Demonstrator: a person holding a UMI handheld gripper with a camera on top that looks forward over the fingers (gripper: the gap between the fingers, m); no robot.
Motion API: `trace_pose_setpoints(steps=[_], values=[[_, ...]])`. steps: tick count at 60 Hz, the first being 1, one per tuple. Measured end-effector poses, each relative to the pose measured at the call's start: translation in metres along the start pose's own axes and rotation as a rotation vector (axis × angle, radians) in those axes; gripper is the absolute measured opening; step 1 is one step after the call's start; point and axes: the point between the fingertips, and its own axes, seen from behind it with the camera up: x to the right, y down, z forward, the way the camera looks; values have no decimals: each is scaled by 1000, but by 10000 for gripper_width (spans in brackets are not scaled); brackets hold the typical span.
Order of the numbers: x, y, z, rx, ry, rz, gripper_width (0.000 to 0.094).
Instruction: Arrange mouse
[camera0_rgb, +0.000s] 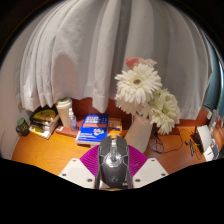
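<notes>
tool (113, 176) – clamped on mouse (113, 160) (glossy grey, rounded) | wooden desk (50, 152) | white flowers (146, 92)

Soft daylight through white curtain (80, 50), brightest at upper middle. Room dim at sides. Desk (40, 155) warm orange, evenly lit, faint shadows under items along back edge. Pale flowers (138, 85) nearly washed out. Slight sheen on mouse (113, 160) top. Strong fisheye bending near edges; fine detail soft, book (93, 127) text unreadable.
</notes>
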Motion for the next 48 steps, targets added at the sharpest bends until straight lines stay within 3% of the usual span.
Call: trace_pose_setpoints(steps=[7, 22, 34, 48], values=[[67, 72, 31, -111, 21, 28, 370], [73, 177, 95, -260, -27, 108, 369], [68, 193, 101, -258, -39, 111, 389], [70, 196, 104, -283, -27, 99, 595]])
